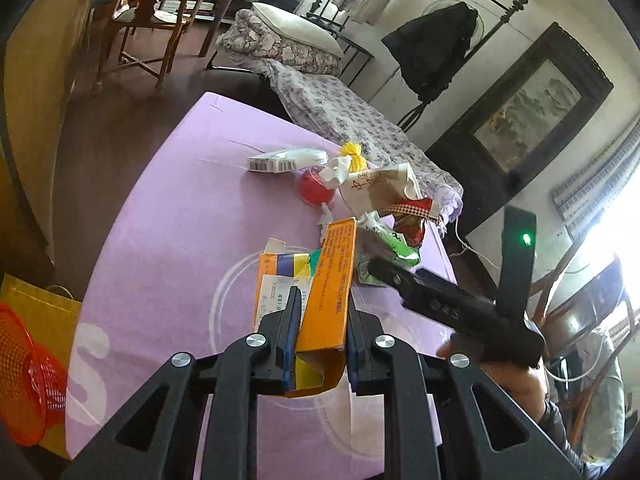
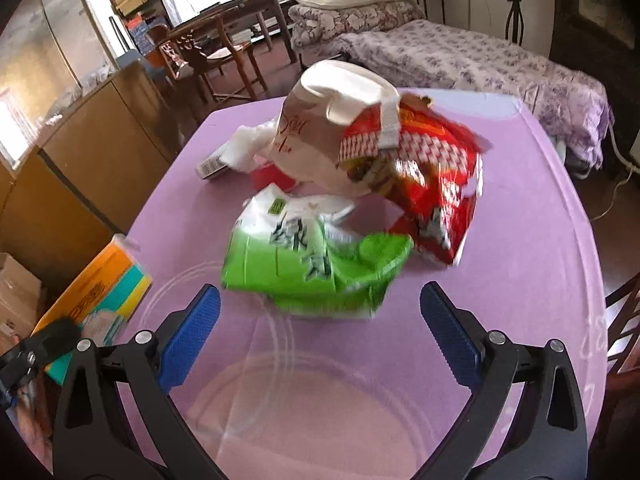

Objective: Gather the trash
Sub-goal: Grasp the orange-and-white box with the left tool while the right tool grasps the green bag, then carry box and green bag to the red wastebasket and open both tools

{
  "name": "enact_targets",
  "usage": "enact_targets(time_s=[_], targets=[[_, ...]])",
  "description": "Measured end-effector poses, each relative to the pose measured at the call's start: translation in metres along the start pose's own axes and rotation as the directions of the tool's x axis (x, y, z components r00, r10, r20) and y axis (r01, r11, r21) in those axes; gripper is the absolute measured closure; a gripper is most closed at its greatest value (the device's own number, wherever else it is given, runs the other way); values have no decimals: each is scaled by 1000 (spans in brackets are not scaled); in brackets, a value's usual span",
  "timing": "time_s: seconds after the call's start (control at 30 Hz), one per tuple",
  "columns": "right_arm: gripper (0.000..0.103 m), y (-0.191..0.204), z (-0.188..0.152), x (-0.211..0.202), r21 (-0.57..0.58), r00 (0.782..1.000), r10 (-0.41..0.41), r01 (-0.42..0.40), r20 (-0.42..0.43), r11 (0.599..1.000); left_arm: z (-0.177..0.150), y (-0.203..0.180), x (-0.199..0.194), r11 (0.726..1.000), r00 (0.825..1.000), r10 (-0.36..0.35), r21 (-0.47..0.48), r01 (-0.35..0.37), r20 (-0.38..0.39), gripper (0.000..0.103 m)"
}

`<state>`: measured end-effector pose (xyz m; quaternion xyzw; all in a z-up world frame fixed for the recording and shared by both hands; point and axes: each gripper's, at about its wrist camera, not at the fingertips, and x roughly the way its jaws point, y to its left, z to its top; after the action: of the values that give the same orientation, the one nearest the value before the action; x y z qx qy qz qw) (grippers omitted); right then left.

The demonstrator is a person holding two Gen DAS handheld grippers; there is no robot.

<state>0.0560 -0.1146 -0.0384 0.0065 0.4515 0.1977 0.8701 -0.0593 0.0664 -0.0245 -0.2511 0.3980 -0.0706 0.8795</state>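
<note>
My left gripper (image 1: pixel 324 304) is shut on an orange carton (image 1: pixel 330 276), lifted a little above the purple table (image 1: pixel 172 208); the same carton (image 2: pixel 100 280) shows at the left edge of the right wrist view. My right gripper (image 2: pixel 320 292) is open, its blue pads (image 2: pixel 192 328) apart just short of a green wrapper (image 2: pixel 304 256). Behind the wrapper lie a red snack bag (image 2: pixel 432 172), a crushed white and brown paper cup (image 2: pixel 320 128), a white tissue (image 2: pixel 248 144) and a small barcoded box (image 2: pixel 210 168). A yellow scrap (image 1: pixel 352 156) and a red round piece (image 1: pixel 314 190) sit at the far side of the pile.
An orange mesh basket (image 1: pixel 28 376) and a yellow bag (image 1: pixel 40 300) stand on the floor left of the table. A bed with floral covers (image 2: pixel 460 60) lies beyond the table. A wooden chair (image 2: pixel 208 56) stands far left, and another chair (image 2: pixel 624 320) touches the table's right side.
</note>
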Motion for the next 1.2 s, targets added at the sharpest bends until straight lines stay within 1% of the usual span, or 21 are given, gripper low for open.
enact_targets(time_s=[0.17,0.2,0.23,0.27,0.47,0.57,0.73,0.77,0.87,1.03,1.1,1.2], targets=[[8,-2,3,4,7,1000,25,-25,-8,1000,-3,-6,5,999,999,26,37,-25,-22,84],[14,-2,3,4,0,1000,29,-29,-6,1000,-3,-7,6,999,999,35,39,-34,-26,84],[23,-2,4,3,-4,1000,28,-28,-6,1000,-3,-6,7,998,999,40,40,-39,-29,84],[24,-1,4,3,-8,1000,26,-26,-7,1000,-4,-6,7,998,998,46,37,-44,-32,84],[25,-5,-3,-14,3,998,54,-54,34,999,-2,1,12,997,996,72,15,-72,-45,84],[26,-4,-9,-28,7,995,84,-84,52,996,-2,2,12,996,995,87,8,-86,-46,84],[26,1,-15,-51,-10,992,79,-79,97,997,-1,5,9,996,995,93,-6,-93,-33,84],[26,1,-18,-58,-5,991,69,-69,116,998,-1,5,9,996,995,93,-7,-93,-32,84],[26,-6,-25,-73,26,987,75,-80,144,996,-2,5,5,996,996,89,-8,-89,-21,83],[26,-8,-39,-76,28,993,53,-56,107,998,-2,6,3,997,996,83,-9,-83,-19,84],[26,-5,-40,-80,24,993,61,-64,103,998,-1,5,1,996,996,86,-7,-86,-18,84],[26,9,-38,-91,-14,990,81,-80,116,997,1,6,-10,997,997,75,-26,-74,10,84]])
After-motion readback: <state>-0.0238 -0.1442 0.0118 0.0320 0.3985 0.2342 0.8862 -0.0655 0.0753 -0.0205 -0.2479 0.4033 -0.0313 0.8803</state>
